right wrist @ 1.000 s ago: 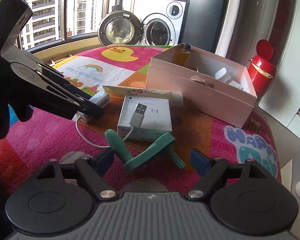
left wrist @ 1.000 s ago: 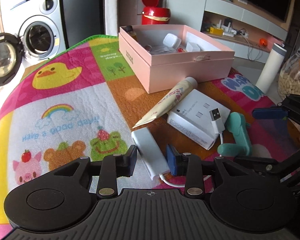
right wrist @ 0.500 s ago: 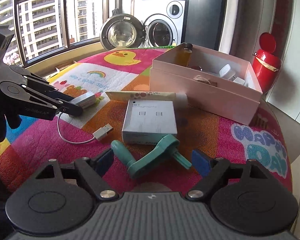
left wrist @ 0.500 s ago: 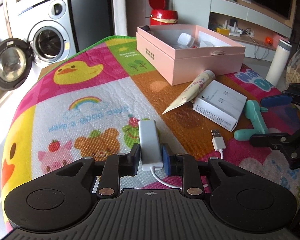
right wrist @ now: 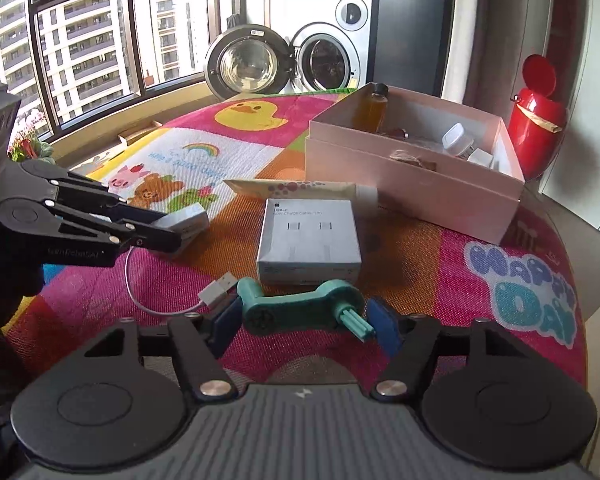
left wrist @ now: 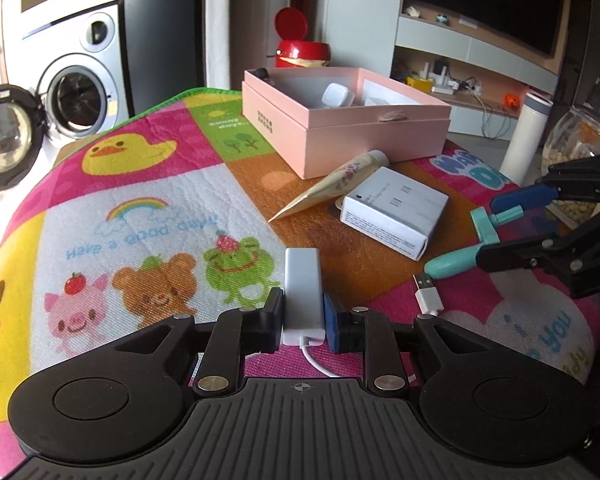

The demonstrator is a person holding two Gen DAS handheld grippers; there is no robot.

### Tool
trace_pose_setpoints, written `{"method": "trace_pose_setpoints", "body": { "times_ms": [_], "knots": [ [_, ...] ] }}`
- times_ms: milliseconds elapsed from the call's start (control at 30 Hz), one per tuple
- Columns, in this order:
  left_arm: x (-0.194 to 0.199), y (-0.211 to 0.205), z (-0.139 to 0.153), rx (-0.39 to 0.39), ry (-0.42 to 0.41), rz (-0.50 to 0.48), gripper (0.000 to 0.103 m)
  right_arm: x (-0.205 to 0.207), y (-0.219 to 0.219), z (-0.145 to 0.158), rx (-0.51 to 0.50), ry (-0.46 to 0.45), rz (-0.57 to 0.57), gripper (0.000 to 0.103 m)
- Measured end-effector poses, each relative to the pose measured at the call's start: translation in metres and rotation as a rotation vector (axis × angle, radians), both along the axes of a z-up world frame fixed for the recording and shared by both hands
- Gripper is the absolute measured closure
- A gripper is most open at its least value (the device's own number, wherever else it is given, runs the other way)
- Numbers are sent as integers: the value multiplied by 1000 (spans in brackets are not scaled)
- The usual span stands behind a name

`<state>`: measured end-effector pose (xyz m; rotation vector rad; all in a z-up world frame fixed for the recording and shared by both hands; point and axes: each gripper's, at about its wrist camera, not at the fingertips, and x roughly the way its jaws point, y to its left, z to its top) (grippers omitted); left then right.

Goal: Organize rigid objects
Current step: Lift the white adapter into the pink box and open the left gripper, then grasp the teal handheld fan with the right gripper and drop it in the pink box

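A: What have the left tongs (left wrist: 303,322) got?

B: The white adapter (left wrist: 303,294). Its cable end sits between the pads, which are closing and press on both sides. Its white cable (right wrist: 140,284) loops over the play mat (left wrist: 148,216) to a USB plug (right wrist: 219,294).

A: And the right tongs (right wrist: 305,322)?

B: Closing around the teal handle (right wrist: 300,308), which lies on the mat between the blue pads (right wrist: 385,326). The left pad seems to touch it, but a gap shows on the right, so it isn't clamped.

A: Where is the rest?

B: A white cable box (right wrist: 310,236) lies just beyond the teal handle, mid-tabletop. A cream tube (right wrist: 300,189) lies behind that, against the front wall of the open pink box (right wrist: 412,184). The pink box stands toward the tabletop's far edge and holds a small amber bottle (right wrist: 372,110) and some white pieces.
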<state>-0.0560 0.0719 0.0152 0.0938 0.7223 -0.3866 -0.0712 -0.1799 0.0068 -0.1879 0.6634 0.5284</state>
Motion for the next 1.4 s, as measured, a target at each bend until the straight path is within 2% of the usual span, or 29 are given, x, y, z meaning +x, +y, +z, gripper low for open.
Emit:
{"method": "trace_pose_setpoints", "body": {
  "times_ms": [100,167,300,433,467,500,600,700,767,833,900,967,1067,1167,1300,1400],
  "knots": [
    [-7,-5,15,-27,-35,-53,79,-10,-12,24,36,-44,-23,35],
    [-10,-6,35,-60,-80,-76,79,-18,-19,43,43,-105,-43,35],
    [-8,-13,92,-68,-238,-122,79,-28,-29,70,52,-201,-81,35],
    [10,-22,149,-98,-381,-137,79,-30,-37,81,70,-251,-108,36],
    [17,-25,161,-94,-417,-133,79,-29,-39,82,77,-253,-115,46],
    [23,-29,171,-90,-442,-128,79,-26,-41,82,80,-241,-122,62],
    [52,-48,204,-95,-515,-113,79,-22,-46,78,91,-218,-142,63],
    [83,-68,219,-101,-560,-102,79,-21,-49,69,98,-200,-137,63],
    [110,-77,217,-129,-514,-99,77,-21,-51,60,91,-181,-126,63],
    [146,-83,202,-165,-358,-73,76,-20,-52,48,66,-155,-122,58],
    [169,-79,179,-213,-258,-38,76,-20,-52,38,36,-144,-135,37],
    [176,-72,156,-230,-208,7,77,-21,-53,26,-4,-152,-155,33],
    [172,-56,123,-235,-132,43,77,-21,-60,13,-29,-143,-194,30],
    [154,-37,90,-242,-78,25,77,-12,-71,5,14,-114,-243,30],
    [136,-25,55,-232,1,-4,76,19,-81,-7,111,-52,-278,23],
    [113,-13,40,-226,26,38,76,48,-73,-20,71,22,-280,23]
  ]
}}
